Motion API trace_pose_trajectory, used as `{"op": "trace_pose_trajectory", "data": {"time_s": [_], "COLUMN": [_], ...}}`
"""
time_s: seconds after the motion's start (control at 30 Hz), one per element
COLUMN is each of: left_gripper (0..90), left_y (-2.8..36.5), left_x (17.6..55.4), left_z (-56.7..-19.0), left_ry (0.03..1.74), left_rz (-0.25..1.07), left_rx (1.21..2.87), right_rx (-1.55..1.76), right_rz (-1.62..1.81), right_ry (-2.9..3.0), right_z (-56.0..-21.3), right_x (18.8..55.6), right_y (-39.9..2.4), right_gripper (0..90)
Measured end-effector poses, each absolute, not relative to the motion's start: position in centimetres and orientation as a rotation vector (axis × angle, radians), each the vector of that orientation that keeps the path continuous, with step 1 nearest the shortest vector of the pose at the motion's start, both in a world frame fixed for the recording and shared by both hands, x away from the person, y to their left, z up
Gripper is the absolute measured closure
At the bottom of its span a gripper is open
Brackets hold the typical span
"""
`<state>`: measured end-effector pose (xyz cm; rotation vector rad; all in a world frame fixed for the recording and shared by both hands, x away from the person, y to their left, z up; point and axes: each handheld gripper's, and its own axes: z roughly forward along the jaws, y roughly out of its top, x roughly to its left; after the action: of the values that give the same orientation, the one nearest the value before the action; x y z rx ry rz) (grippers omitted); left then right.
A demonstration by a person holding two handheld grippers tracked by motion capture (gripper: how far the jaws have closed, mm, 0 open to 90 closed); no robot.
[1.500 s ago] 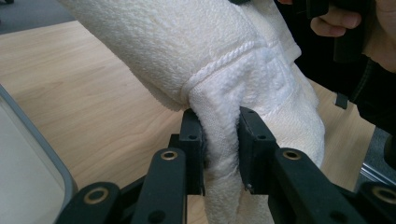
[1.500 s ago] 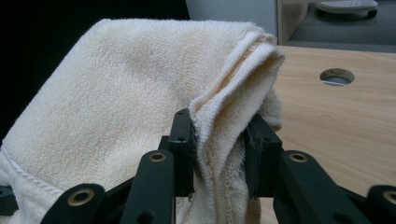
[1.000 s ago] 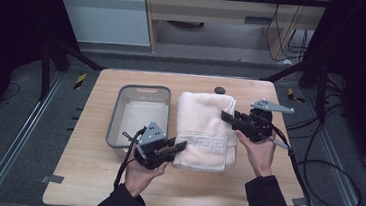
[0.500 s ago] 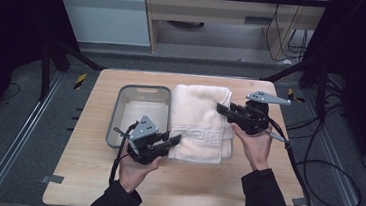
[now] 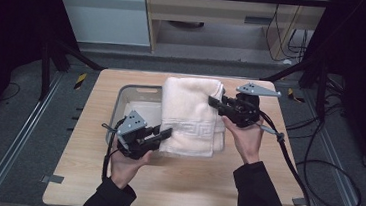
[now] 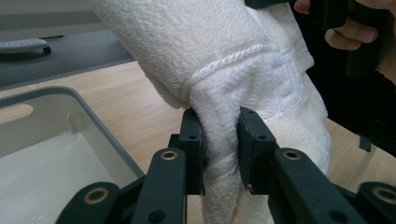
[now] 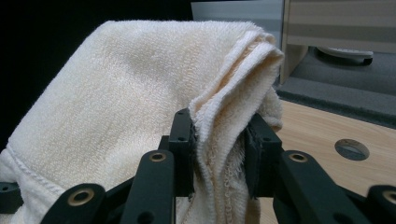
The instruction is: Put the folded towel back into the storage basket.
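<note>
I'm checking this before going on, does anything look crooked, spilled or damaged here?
Nothing stands out. The folded towel is pinched at opposite edges by the left gripper and right gripper, lifted partly over the grey bin. No spill or damage shows.

Both forearms came in from the bottom edge, dark sleeves. L hand held the left gripper low, jaws pointing right and clamped tight. R hand held the right gripper farther back, jaws pointing left, also clamped tight, cable trailing behind it.
</note>
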<state>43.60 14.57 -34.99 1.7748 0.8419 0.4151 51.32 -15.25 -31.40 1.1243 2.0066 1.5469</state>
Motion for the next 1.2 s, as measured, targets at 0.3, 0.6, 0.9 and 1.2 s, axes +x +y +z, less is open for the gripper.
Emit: {"op": "trace_pose_trajectory", "data": {"time_s": [0.3,0.6,0.9,1.2], "left_gripper": [73.1,73.1,73.0,73.0], "left_y": [15.6,16.9,18.6,20.5], "left_x": [43.9,44.1,44.1,44.2], "left_z": [-34.7,-34.3,-34.1,-34.4], "left_ry": [0.858,0.868,0.897,0.938], "left_rz": [0.422,0.433,0.452,0.475], "left_rx": [1.748,1.718,1.699,1.685], "right_rx": [1.116,1.093,1.07,1.042], "right_rz": [1.546,1.548,1.545,1.538], "right_ry": [2.007,2.005,2.012,2.04], "right_z": [-30.8,-30.1,-29.7,-29.7], "right_x": [51.8,52.3,52.7,53.5], "right_y": [-14.1,-12.5,-10.8,-8.5], "right_gripper": [68.3,68.3,68.3,68.3]}}
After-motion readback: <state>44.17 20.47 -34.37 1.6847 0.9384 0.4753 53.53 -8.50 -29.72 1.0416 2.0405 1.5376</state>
